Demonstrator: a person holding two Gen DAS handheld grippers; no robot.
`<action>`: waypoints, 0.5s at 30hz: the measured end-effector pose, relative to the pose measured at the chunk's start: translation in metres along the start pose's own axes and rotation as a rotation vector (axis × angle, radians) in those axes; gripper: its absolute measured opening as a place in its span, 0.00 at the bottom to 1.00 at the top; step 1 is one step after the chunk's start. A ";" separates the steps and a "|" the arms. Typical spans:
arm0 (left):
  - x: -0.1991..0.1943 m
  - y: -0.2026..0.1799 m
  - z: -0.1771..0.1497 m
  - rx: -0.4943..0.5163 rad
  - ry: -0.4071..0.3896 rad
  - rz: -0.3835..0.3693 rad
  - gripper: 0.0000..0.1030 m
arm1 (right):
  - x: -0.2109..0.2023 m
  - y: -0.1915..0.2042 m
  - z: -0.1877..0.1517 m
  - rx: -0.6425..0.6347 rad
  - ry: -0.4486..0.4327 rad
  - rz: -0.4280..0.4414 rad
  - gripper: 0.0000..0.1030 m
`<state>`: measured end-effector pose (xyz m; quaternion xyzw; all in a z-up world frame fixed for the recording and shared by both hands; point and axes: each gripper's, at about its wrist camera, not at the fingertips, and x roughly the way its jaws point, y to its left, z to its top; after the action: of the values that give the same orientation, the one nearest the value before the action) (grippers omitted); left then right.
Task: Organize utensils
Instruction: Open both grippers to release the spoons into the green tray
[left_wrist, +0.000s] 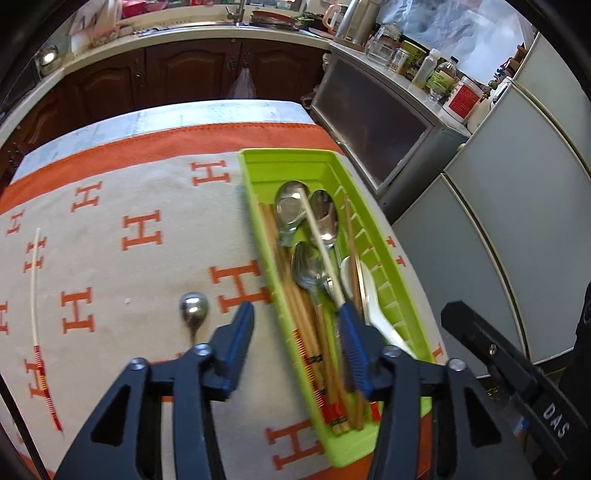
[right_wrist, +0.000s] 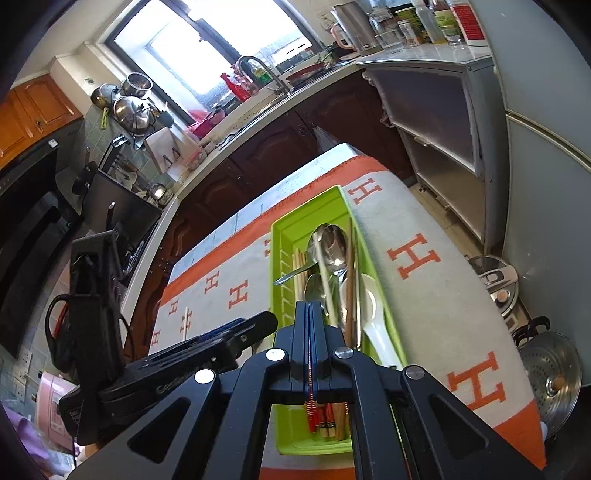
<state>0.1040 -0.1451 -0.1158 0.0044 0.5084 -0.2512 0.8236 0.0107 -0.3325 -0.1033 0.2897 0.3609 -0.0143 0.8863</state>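
The person is gathering loose cutlery into the green tray (left_wrist: 255, 173) at the cloth's right side. The right gripper (right_wrist: 309, 317) is pinched shut on a white chopstick (right_wrist: 327, 284), it seems, slanting it along the tray so it is lying with the spoons (left_wrist: 291, 206) and other chopsticks. The left gripper (left_wrist: 297, 328) is hanging wide apart and empty over the tray's near edge, likely because a metal spoon (left_wrist: 194, 308) and another chopstick (left_wrist: 35, 291) are waiting on the cloth (left_wrist: 140, 199).
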 end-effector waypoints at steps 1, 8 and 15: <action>-0.007 0.007 -0.003 0.002 -0.009 0.016 0.49 | 0.002 0.004 -0.001 -0.007 0.007 0.005 0.01; -0.055 0.070 -0.021 -0.034 -0.083 0.145 0.66 | 0.023 0.043 -0.011 -0.081 0.084 0.053 0.01; -0.082 0.156 -0.032 -0.094 -0.091 0.241 0.71 | 0.069 0.094 -0.022 -0.128 0.254 0.122 0.02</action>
<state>0.1135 0.0329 -0.1011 0.0155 0.4774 -0.1265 0.8694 0.0700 -0.2301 -0.1130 0.2535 0.4521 0.0995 0.8493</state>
